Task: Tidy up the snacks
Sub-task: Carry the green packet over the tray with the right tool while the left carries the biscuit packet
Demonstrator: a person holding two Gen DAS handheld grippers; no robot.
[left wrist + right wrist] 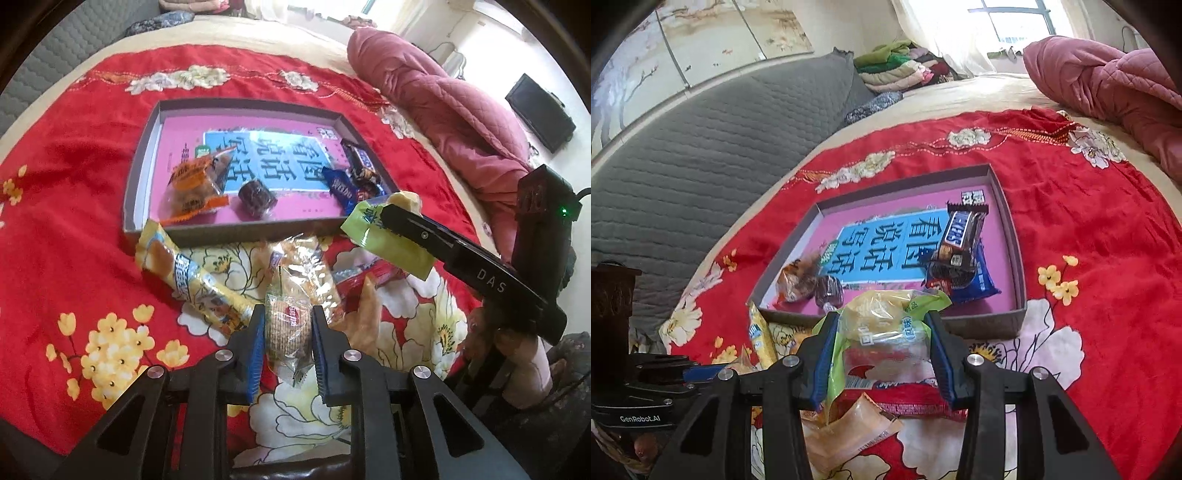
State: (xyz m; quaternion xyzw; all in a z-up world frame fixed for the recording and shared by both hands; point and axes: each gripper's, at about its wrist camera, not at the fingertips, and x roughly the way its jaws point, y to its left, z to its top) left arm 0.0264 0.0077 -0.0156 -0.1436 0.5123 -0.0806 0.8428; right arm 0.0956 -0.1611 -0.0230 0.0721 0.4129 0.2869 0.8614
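Observation:
My left gripper [287, 325] is shut on a clear-wrapped round cracker pack [288, 326], lifted a little above the red floral cloth. My right gripper [882, 328] is shut on a green-edged clear pack with a yellow cake [882, 321]; in the left wrist view that green pack [384, 236] hangs just off the near right corner of the grey box [236, 236]. The box [1019, 251] has a pink and blue printed floor. It holds an orange-wrapped pastry [195, 188], a dark cake [256, 197], a blue bar [341, 188] and a Snickers bar [960, 229].
Loose snacks lie on the cloth in front of the box: a long yellow pack [192, 280], a clear cracker pack [303, 266], a red pack [905, 391] and an orange wrapper [849, 428]. A pink quilt [443, 96] lies to the right, a grey padded headboard [701, 166] behind.

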